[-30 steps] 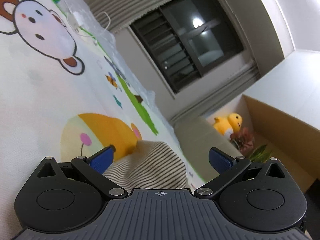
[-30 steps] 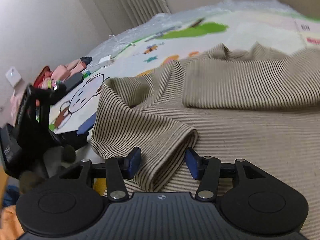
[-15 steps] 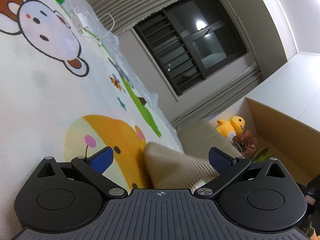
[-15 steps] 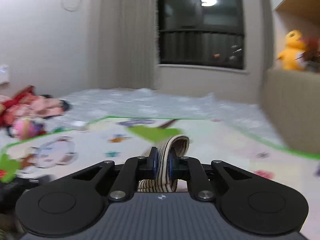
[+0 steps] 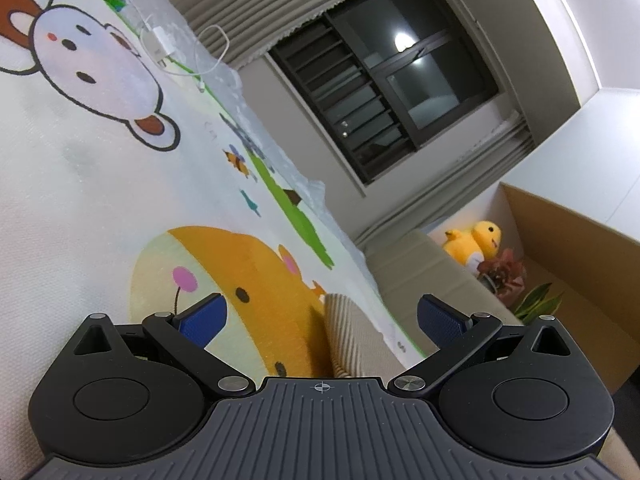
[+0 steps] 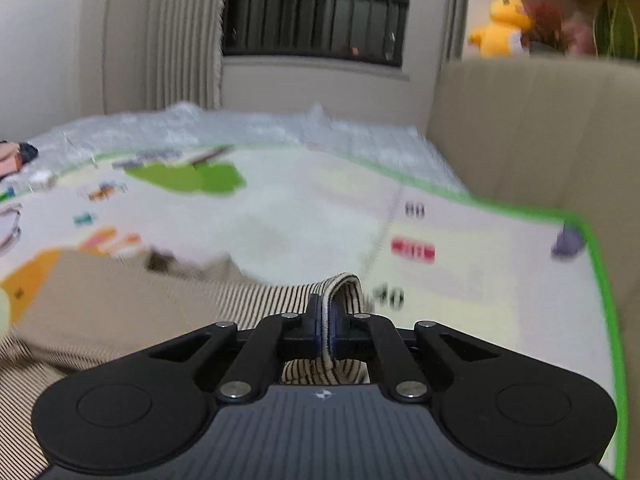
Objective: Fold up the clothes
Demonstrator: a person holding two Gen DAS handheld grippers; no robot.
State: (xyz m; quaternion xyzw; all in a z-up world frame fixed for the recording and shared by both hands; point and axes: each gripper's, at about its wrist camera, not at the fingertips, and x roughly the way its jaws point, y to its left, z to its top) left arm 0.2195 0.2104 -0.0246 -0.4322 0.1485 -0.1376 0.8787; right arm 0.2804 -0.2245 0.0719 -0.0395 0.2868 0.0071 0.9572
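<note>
Since a second ago the right gripper (image 6: 329, 322) has clamped down on the cuff it then straddled and lifted it off the heap; the striped top (image 6: 120, 320) that filled its view now lies lower and to the left, with the play mat (image 6: 300, 216) spread ahead. Its jaws are pinched tight on a fold of the striped fabric, a small loop of ribbed cuff (image 6: 344, 286) standing up just beyond the blue pads. The rest of the garment trails back from the pinch across the lower left of the right wrist view, a plainer beige part lying over the stripes. This view is smeared by motion, so whether that beige part is the top's inside face or another layer is hard to say.

Meanwhile the left gripper (image 5: 320, 316) has hardly shifted, though the cloth between its fingers has thinned from a striped mound to a narrow edge. Its jaws stand wide apart, blue pads (image 5: 204, 316) clear of everything. Between them, low in the left wrist view, a strip of the beige striped fabric (image 5: 352, 340) rises from the mat beside the printed orange bear (image 5: 248, 276), touching neither pad.

Beyond the mat a white charger and cable (image 5: 160, 44) lie near its green border, a dark window (image 5: 384, 80) sits in the far wall, and a yellow plush duck (image 6: 500, 26) perches behind the beige sofa (image 6: 532, 132).
</note>
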